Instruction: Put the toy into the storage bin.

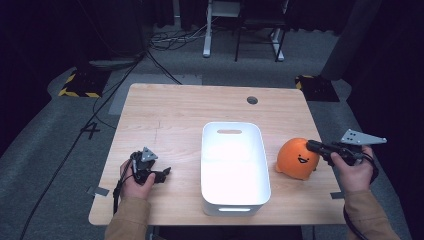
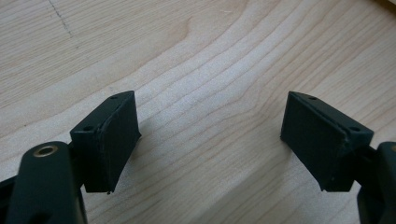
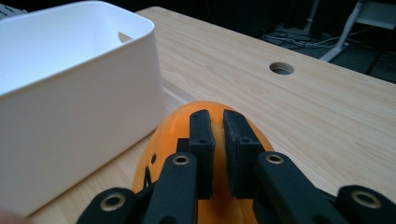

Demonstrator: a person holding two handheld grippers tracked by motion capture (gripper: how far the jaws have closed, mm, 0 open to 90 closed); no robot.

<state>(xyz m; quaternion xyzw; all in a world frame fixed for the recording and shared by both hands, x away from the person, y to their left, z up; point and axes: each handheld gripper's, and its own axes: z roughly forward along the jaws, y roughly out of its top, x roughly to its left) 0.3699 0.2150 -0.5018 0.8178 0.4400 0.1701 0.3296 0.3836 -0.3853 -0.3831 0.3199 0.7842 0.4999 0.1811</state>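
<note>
R gripper [image 3: 218,154] pinches the orange toy [image 1: 298,158] on top; lift slowly and straight up, then over to white bin [image 1: 234,170]. L gripper [image 2: 210,140] wide, holds nothing.

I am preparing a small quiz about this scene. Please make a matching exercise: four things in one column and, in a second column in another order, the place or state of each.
Things:
1. toy
2. bin
3. left gripper
4. right gripper

Places or states:
A. white, in the middle of the table
B. jaws wide apart over bare wood
C. orange, right of the bin
D. jaws pinched on top of the toy

Pairs: 1-C, 2-A, 3-B, 4-D
</note>
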